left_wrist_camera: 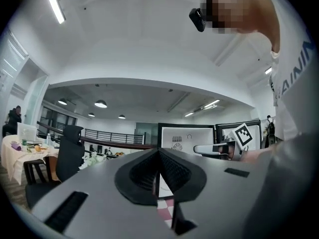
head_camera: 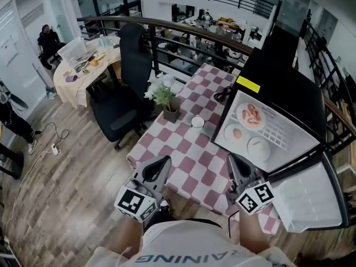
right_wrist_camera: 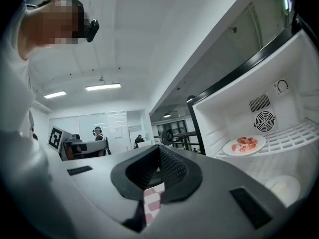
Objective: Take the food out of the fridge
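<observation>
Calls for a reach ahead and to the right from the shut, empty right gripper (head_camera: 233, 161) to the plate of meat (head_camera: 250, 115) inside the open fridge (head_camera: 289, 82), farther from the shut left gripper (head_camera: 164, 161).

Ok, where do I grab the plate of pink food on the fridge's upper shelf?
Pinch the plate by its front rim, coming level through the open front of the fridge: it lies flat on the wire shelf, walled in elsewhere.

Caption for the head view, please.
Left gripper and right gripper, both shut, at the checked table before the open fridge holding a plate of pink food and two more dishes.
</observation>
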The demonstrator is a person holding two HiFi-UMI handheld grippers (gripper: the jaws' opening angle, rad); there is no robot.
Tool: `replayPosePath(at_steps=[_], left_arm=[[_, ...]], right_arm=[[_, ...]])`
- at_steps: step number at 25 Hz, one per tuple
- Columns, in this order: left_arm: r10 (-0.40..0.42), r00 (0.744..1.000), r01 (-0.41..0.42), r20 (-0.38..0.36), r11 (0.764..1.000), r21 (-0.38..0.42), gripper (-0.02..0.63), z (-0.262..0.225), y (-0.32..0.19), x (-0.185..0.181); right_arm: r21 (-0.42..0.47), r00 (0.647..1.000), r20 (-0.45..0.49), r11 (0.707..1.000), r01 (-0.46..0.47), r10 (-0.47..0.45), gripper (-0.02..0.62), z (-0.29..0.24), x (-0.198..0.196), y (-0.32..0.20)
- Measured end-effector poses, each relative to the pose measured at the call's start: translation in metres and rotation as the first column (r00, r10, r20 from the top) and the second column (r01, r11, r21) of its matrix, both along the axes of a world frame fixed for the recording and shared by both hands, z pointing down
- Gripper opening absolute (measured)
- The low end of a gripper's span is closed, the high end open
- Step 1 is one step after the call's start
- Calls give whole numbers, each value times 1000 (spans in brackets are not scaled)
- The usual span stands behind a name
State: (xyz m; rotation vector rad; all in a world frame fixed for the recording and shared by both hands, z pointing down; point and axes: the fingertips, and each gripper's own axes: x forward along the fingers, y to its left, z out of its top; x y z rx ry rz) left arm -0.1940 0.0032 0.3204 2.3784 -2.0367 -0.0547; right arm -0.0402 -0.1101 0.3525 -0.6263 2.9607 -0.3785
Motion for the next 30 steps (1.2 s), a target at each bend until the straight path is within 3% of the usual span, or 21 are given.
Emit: replayPosePath(at_steps=[5,10,15,21,26,30], left_arm=[[128,992,-128,-9,992,-17,5,3,-34,-26],[281,960,-281,-9,959,-33,5,11,-66,-33],[425,905,-425,-12,904,-43,5,17,-101,-18],[541,841,-541,-7,840,-48,5,16,-125,19],[569,822,-569,-9,821,-50,5,12,-134,45],[555,832,-554,-7,831,-50,5,10,-134,56]], right_arm=[[-18,995,-25,995,-99,99,21,5,-20,-12],[-44,966,-31,966,-256,255,21,10,-11,-26],[-87,907,-35,903,-421,420,21,15,17,-30],[-145,834,-37,823,-549,550,21,21,60,-24],[-277,787,-10,754,-596,617,21,29,97,-31],[-410,783,34,723,-555,621,23,37,106,-47]])
